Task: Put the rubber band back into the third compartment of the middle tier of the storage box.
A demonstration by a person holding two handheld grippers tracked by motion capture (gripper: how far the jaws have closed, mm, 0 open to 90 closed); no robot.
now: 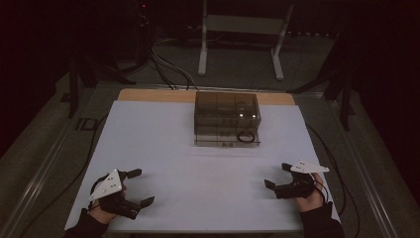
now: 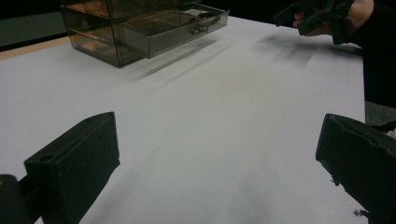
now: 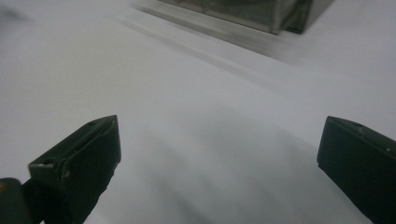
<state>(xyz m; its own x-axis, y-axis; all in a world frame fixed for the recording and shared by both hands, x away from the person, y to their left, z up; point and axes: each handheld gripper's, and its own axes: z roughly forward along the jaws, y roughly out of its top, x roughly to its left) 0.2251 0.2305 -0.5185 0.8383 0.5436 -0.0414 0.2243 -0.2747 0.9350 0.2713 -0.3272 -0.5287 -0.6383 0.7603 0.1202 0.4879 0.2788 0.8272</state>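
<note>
A smoky clear plastic drawer box (image 1: 227, 118) stands at the far middle of the white table (image 1: 163, 148). Its bottom drawer (image 2: 173, 33) is pulled out a little, with a metal handle (image 2: 198, 30) on its front and a dark ring (image 1: 246, 137) inside. My left gripper (image 1: 140, 187) rests near the front left corner, jaws wide open and nothing between them. At the front right my right gripper (image 1: 279, 175) is also open and holds nothing. The box (image 3: 252, 11) lies ahead of the right gripper (image 3: 219, 154) at the top of its view.
A strip of wooden tabletop (image 1: 148, 95) shows behind the white surface. Beyond the table stand a white metal frame (image 1: 242, 34) and dark stands with cables (image 1: 163, 64) on the floor. The other hand with its gripper (image 2: 322, 14) shows in the left gripper view.
</note>
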